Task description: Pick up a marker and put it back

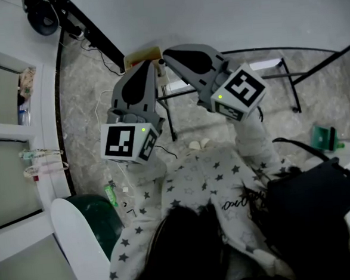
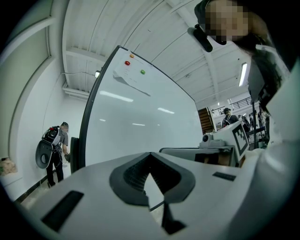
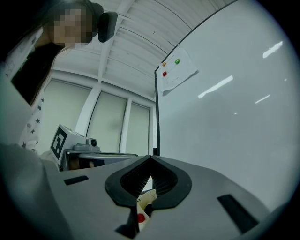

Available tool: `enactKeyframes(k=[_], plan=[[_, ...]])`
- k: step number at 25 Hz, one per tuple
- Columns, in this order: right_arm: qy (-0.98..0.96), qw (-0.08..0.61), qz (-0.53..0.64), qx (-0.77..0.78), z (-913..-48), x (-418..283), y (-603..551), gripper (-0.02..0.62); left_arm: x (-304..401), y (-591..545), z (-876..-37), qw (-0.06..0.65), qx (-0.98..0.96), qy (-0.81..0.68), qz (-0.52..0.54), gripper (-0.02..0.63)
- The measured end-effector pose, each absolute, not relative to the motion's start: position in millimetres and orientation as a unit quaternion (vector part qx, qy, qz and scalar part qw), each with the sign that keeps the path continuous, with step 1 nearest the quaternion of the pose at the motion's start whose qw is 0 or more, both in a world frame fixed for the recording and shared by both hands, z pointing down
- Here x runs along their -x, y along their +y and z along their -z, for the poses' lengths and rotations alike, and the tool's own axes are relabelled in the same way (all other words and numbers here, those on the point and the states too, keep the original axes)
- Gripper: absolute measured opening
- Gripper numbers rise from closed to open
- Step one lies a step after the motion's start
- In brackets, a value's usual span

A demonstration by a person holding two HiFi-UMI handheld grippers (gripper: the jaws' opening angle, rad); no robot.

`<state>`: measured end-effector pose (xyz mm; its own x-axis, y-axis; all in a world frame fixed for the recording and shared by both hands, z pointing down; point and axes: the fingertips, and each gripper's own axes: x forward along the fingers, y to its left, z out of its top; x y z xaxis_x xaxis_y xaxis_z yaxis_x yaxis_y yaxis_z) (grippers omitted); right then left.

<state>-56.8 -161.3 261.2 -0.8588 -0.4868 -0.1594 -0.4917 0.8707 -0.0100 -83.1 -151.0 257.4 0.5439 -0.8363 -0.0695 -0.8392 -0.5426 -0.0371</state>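
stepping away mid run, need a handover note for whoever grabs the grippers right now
Left gripper: jaws together, nothing between them, pointed at the whiteboard.
Right gripper: jaws closed, with a white piece bearing a red spot at the tips. It looks like the marker.
Done: the marker seems to be gripped, if that reading is right.
Left: lift it clear, put it back where it came from, then open the jaws. Its resting place is not clearly in view.

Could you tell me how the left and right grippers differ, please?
The right gripper shows a white piece with a red spot in the gap under its jaws; the left gripper shows only background there. In the head view the left points up the picture, the right slants up-left. Both have jaws shut.
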Motion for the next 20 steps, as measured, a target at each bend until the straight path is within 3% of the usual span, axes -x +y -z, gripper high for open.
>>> enactKeyframes(k=[20], plan=[[0.966, 0.074, -0.020, 0.248, -263.3, 61.4, -163.2, 0.005, 84.2, -152.3, -257.1, 0.028, 0.880, 0.473, -0.020, 0.000]])
